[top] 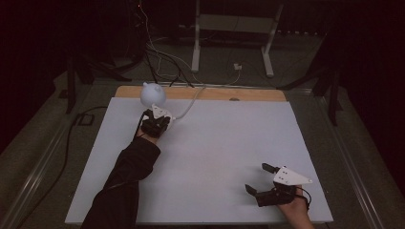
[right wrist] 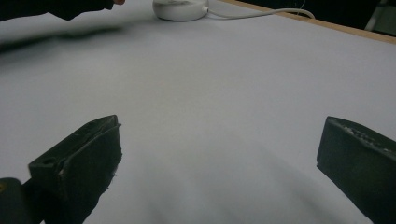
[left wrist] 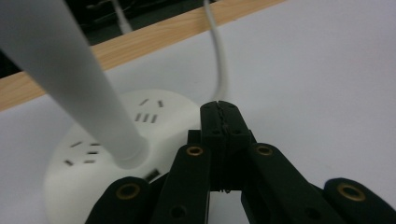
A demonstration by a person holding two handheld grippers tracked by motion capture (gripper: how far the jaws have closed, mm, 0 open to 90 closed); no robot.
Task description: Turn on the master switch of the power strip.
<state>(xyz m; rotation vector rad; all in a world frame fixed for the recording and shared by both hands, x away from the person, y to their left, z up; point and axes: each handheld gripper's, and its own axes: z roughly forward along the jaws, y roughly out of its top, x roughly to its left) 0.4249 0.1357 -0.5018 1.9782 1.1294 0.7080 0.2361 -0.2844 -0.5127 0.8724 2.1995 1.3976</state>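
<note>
left tongs (left wrist: pixel 219 108): jaws pressed together, empty | right tongs (top: pixel 258 178): jaws wide, empty | round white socket base (left wrist: pixel 121 140), smooth tapered stem (left wrist: pixel 70 79)

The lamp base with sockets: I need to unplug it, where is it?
The round white lamp base sits at the table's far left, near the wooden edge, right at the shut left gripper.

round white socket base (left wrist: pixel 116 140): smooth matt plastic
table's far edge strip (left wrist: pixel 154 35): pale grained wood
white tabletop sheet (right wrist: pixel 224 93): smooth, matt
black gripper jaws: matt plastic, ridged faces
</note>
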